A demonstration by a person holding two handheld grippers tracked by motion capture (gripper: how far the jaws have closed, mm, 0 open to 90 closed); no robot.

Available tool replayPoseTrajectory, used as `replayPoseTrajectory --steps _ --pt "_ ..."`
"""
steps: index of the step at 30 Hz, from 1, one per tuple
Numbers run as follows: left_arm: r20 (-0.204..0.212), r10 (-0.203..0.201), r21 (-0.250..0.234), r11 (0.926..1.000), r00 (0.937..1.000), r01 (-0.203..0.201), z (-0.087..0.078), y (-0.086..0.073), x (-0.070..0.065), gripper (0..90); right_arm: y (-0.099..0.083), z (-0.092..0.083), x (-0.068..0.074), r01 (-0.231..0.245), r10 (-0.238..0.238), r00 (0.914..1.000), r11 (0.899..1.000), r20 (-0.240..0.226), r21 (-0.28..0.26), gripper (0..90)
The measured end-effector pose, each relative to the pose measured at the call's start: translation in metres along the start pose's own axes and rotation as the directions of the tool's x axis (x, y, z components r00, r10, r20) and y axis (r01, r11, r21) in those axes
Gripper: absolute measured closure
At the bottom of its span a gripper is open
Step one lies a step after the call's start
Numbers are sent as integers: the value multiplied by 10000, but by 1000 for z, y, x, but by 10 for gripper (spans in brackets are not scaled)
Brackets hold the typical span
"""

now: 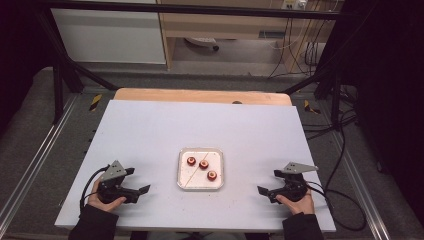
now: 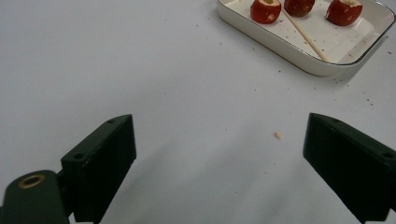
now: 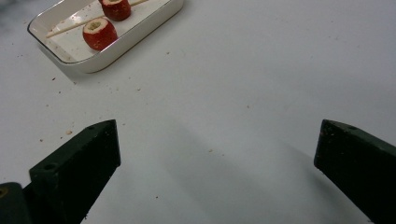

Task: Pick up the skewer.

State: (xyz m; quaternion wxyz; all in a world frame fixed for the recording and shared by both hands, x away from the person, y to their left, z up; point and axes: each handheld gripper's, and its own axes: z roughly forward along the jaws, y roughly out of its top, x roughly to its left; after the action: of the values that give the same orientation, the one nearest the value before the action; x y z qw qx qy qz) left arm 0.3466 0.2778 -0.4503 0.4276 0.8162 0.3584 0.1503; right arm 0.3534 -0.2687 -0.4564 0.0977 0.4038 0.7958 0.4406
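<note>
High view: A white tray (image 1: 200,169) sits midway along the near part of the table (image 1: 150,130), holding three red fruits (image 1: 204,164) and a thin skewer (image 1: 196,170). Left gripper (image 1: 142,189) near the near-left corner, right gripper (image 1: 261,190) near the near-right corner, both released and empty.

Left gripper view: Jaws wide apart over bare table; tray (image 2: 280,44) lies ahead.

Right gripper view: Jaws spread; tray (image 3: 135,39) well apart.

Risk: Round fruits could likely roll from a pinch; the light tray may slide towards an edge if nudged.
</note>
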Motion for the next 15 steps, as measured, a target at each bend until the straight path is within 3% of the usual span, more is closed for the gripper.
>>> replayPoseTrajectory --steps 15 --pt "57 88 76 9999 9999 -89 3 5 -6 92 0 1 1 29 -29 10000 10000 -53 -1 9"
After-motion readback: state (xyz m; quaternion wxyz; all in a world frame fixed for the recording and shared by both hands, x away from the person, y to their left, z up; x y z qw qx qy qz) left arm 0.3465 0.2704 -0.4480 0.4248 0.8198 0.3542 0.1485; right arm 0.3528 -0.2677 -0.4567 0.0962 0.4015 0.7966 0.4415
